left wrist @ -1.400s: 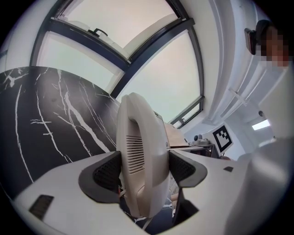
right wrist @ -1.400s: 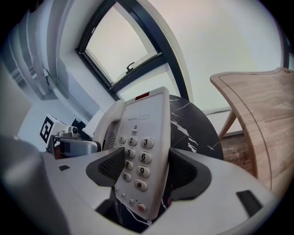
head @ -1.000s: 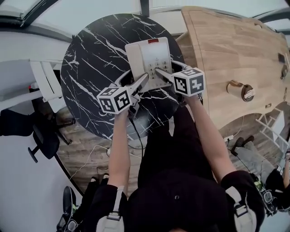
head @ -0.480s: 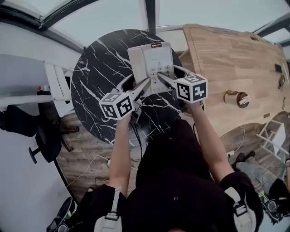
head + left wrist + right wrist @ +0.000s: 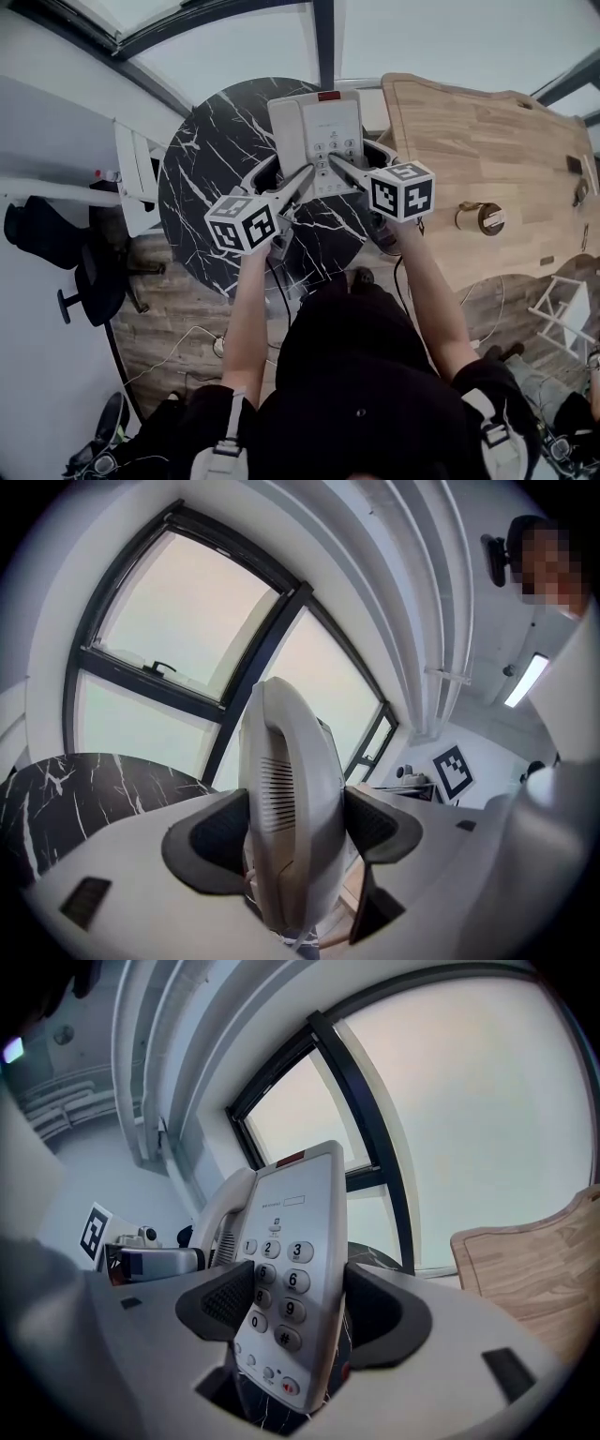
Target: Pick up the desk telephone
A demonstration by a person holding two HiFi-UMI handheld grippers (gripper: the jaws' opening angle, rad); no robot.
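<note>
**Head view:** One white plastic desk telephone (image 5: 314, 131) shows over the far part of one round black marble table (image 5: 202, 159). Two grippers hold it: the left gripper (image 5: 302, 178) and the right gripper (image 5: 336, 161).

**Left gripper view:** The jaws pinch the curved white handset (image 5: 291, 799) side.

**Right gripper view:** The jaws pinch the keypad (image 5: 277, 1288) side.

**Step in hand:** Lifting, apparently under way.

**Next move:** Raise both grippers evenly and keep the clamp firm.

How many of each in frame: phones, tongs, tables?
desk telephone: 1
tongs: 2 (left tongs, right tongs, both clamped on the phone)
tables: 2 (black marble table, wooden table)
Total: 5
</note>
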